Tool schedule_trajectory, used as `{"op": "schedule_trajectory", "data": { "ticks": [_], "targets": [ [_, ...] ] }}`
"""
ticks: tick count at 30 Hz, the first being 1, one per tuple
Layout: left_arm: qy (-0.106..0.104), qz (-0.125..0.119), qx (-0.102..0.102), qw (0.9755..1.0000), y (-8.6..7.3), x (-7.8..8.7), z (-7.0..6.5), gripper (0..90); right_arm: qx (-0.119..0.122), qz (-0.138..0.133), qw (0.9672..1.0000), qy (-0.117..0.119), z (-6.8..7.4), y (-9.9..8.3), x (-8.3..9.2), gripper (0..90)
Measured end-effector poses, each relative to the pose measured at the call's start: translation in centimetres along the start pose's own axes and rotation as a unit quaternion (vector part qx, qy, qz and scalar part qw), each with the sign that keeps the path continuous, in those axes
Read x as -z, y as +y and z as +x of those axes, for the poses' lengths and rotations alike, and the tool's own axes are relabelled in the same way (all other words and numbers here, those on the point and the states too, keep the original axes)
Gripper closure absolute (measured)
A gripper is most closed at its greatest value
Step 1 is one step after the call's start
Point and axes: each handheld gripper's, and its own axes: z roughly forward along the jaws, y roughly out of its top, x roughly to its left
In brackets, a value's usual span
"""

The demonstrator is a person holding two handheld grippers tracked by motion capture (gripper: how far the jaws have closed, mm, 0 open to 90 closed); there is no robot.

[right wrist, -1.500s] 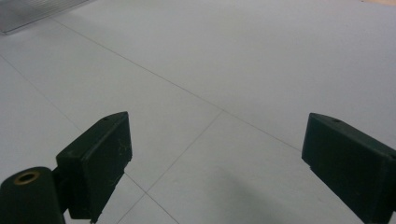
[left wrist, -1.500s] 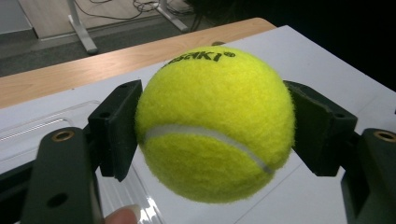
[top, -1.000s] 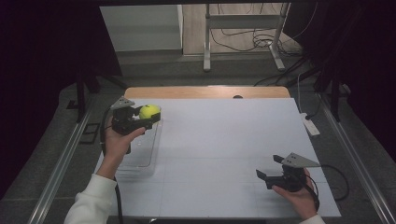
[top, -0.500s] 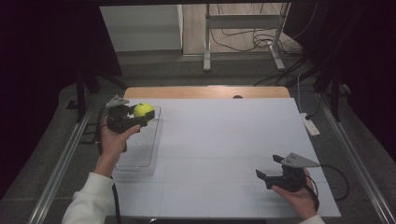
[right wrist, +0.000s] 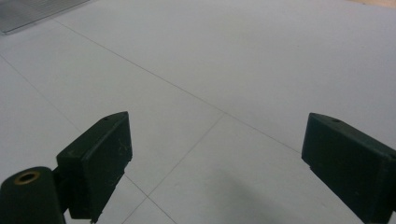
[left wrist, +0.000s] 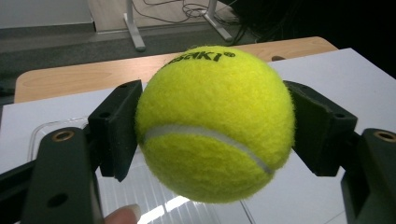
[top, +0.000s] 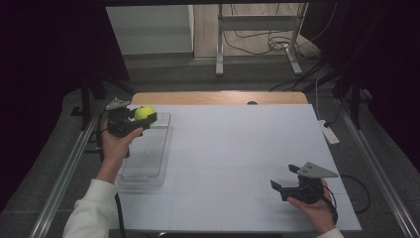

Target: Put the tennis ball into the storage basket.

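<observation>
My left arm reaches forward along the left edge of the worktop point(top: 237, 148). My left hand-held gripper point(top: 141, 119) is held level above the far end of a clear plastic tray point(top: 148, 158), its two black pads pinching a tennis ball point(left wrist: 215, 123) on opposite sides. The ball is off the surface, over the tray's far end. It is a yellow-green sphere with fuzzy felt, a curved white seam and black lettering near the top. The tray is transparent, rectangular, with rounded corners and a ribbed floor. My right hand-held gripper point(top: 283, 187) sits low at the near right, its jaws spread with nothing between them, above the smooth matte white surface with thin grid lines.
</observation>
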Motion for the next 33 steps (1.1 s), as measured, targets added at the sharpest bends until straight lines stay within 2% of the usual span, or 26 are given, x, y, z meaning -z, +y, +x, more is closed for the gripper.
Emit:
{"op": "schedule_trajectory", "data": {
  "ticks": [11, 21, 33],
  "targets": [
    [0.015, -0.002, 0.01, 0.9998, 0.2, 0.1, 1.0, 26.2, 0.002, 0.001, 1.0, 0.0, 0.0, 0.0, 0.0, 9.1],
    [0.026, 0.0, 0.014, 0.9996, 0.5, -0.2, 1.5, 26.2, 0.001, 0.001, 1.0, 0.001, 0.0, 0.0, 0.0, 9.2],
    [0.042, 0.009, 0.021, 0.9989, 0.8, -0.9, 2.4, 26.2, 0.002, 0.003, 1.0, 0.002, 0.1, 0.0, -0.1, 9.2]
  ]
}}
